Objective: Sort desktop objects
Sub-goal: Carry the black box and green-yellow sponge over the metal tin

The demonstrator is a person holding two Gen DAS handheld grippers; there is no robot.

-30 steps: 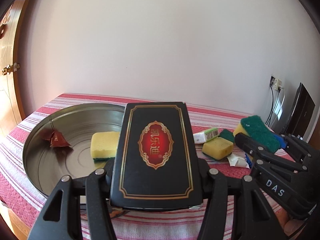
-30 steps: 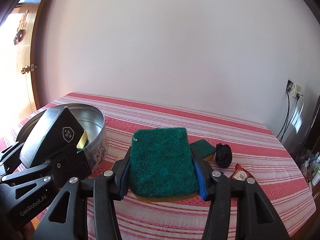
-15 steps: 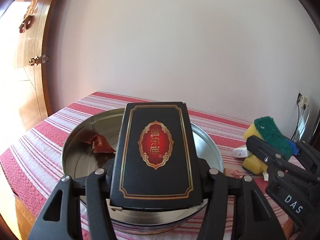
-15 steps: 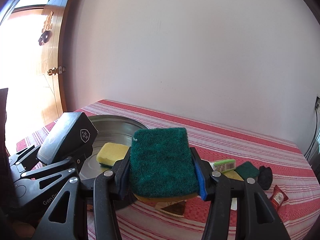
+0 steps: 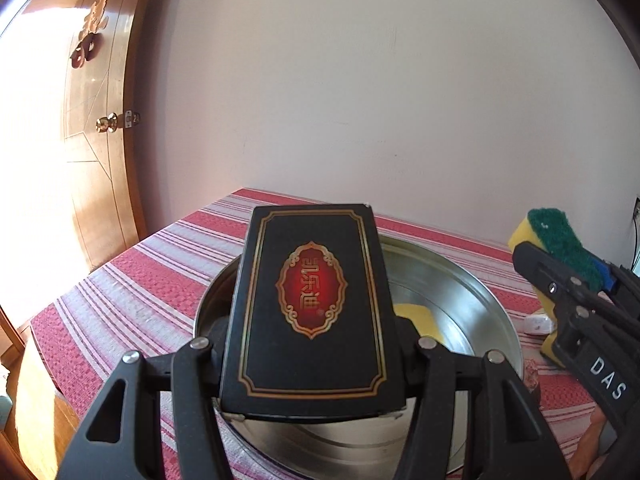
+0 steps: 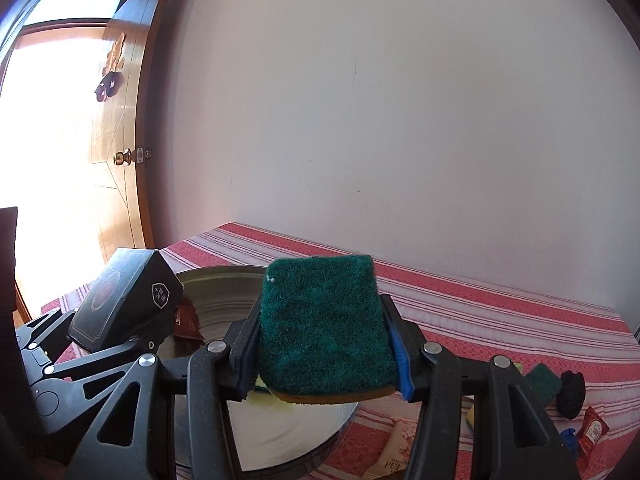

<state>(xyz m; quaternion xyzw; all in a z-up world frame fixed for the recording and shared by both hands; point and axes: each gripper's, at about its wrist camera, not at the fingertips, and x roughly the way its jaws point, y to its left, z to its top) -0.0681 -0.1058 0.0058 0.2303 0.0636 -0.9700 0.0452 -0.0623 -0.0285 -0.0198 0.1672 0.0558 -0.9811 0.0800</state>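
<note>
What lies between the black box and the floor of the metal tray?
Only air: in the right wrist view the black box, clamped in the left hand-held gripper, hangs above the metal tray.

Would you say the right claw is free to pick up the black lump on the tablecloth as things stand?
Probably not: the right claw is already shut on the green scouring sponge, and the black lump lies off to its right.

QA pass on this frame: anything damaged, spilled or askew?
Nothing spilled. One small flaw: the black box with the red-and-gold emblem, clamped in the left gripper over the round metal tin, has a frayed, whitish near-left bottom corner. The green-topped sponge in the right gripper looks intact.
</note>
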